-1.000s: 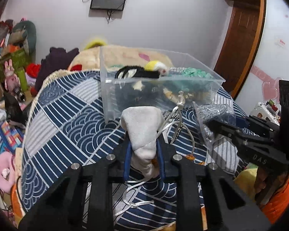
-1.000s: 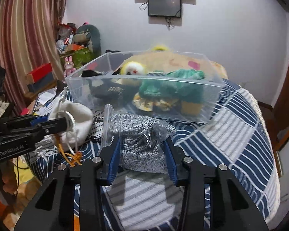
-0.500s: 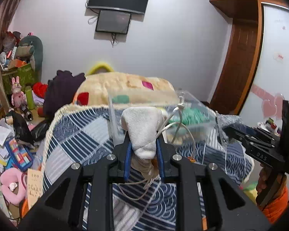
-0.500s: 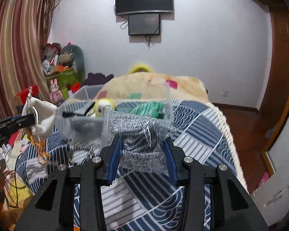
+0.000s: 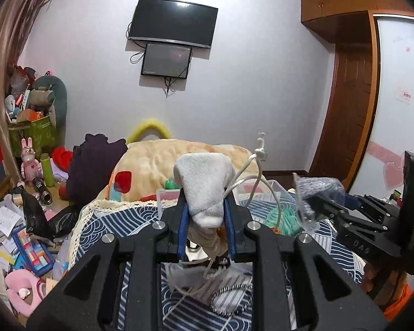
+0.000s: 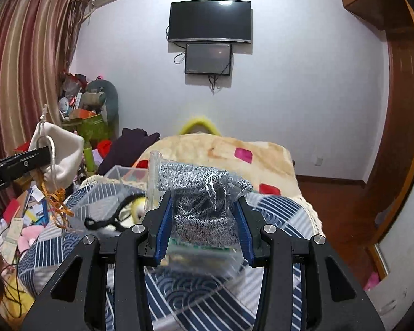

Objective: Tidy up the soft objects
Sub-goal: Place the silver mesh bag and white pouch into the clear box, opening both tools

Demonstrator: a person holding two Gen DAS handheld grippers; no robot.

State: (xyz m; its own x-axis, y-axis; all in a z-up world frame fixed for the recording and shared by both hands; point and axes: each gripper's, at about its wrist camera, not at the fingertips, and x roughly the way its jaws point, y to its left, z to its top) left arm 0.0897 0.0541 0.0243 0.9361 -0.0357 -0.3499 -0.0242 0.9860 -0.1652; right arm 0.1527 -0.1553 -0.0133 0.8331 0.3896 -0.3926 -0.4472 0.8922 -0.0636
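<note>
Left gripper (image 5: 204, 219): we find its jaws clamped on the white drawstring pouch (image 5: 202, 186), held up above the bed.
White drawstring pouch: upright between the blue pads (image 5: 183, 227); its white cord (image 5: 258, 171) loops out to the right, and an orange tassel (image 6: 55, 202) hangs beneath it in the right wrist view.
Right gripper (image 6: 204, 220): we find its jaws clamped on the bagged grey knit item (image 6: 204, 204), raised over the bed.
Bagged grey knit item: speckled grey fabric inside a clear plastic bag, its top sticking up past the fingers.
Clear plastic bin (image 6: 118, 193): rests on the blue patterned quilt (image 6: 276, 212), below and ahead of both grippers; green and yellow soft toys show inside, though we cannot make them out clearly.
Wall: a dark television (image 5: 172, 22) with a smaller screen (image 5: 167, 59) beneath it.
</note>
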